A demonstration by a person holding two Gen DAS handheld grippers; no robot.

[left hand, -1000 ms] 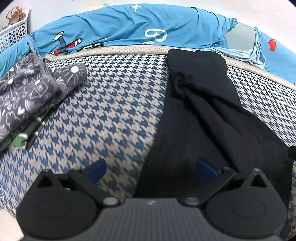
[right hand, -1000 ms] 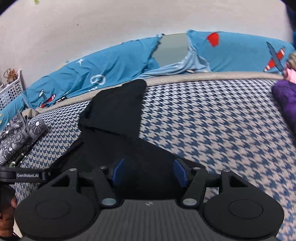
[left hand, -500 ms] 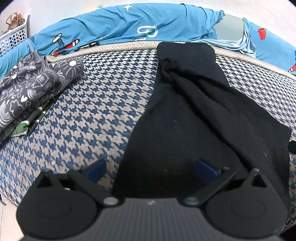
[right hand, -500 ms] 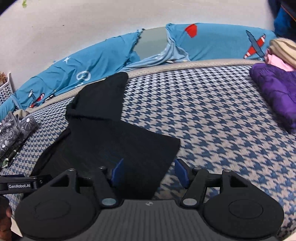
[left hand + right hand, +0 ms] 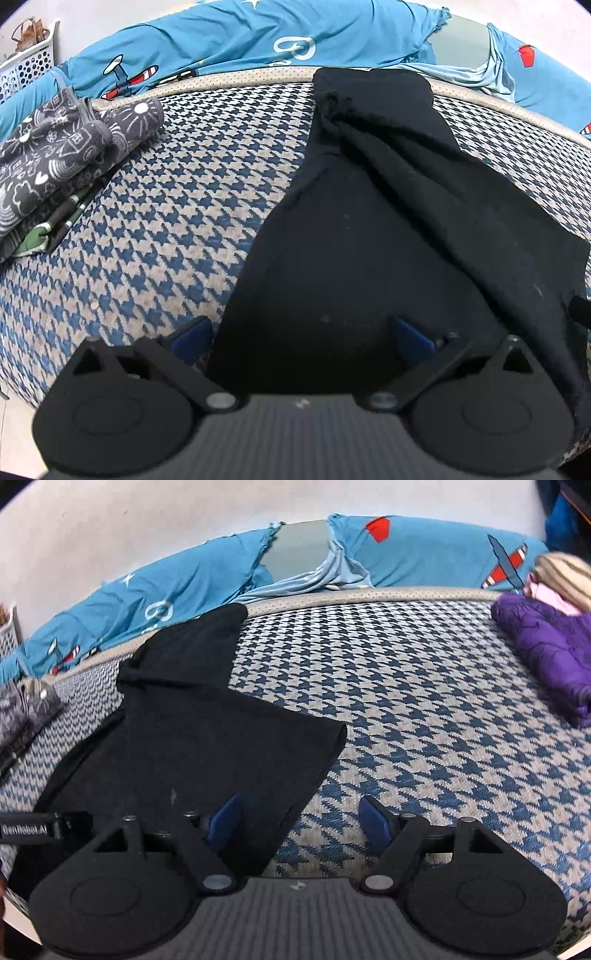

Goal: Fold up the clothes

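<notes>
While a black garment (image 5: 369, 229) lies spread lengthwise on the houndstooth bed cover (image 5: 177, 206), 2 handheld grippers hover over its near end. Jaws of the left gripper (image 5: 301, 336) stand spread wide, straddling the garment's near-left edge without pinching it; those of the right gripper (image 5: 301, 818) are opening, its left pad over the near-right corner, nothing clamped between them. The garment looks laid out but unevenly: a bunched knot of cloth sits toward the far end, and no tidy fold is visible yet. To the left, a grey patterned stack (image 5: 62, 147) appears already folded; to the right, a purple garment (image 5: 546, 653) and other clothes seem to await their turn.
</notes>
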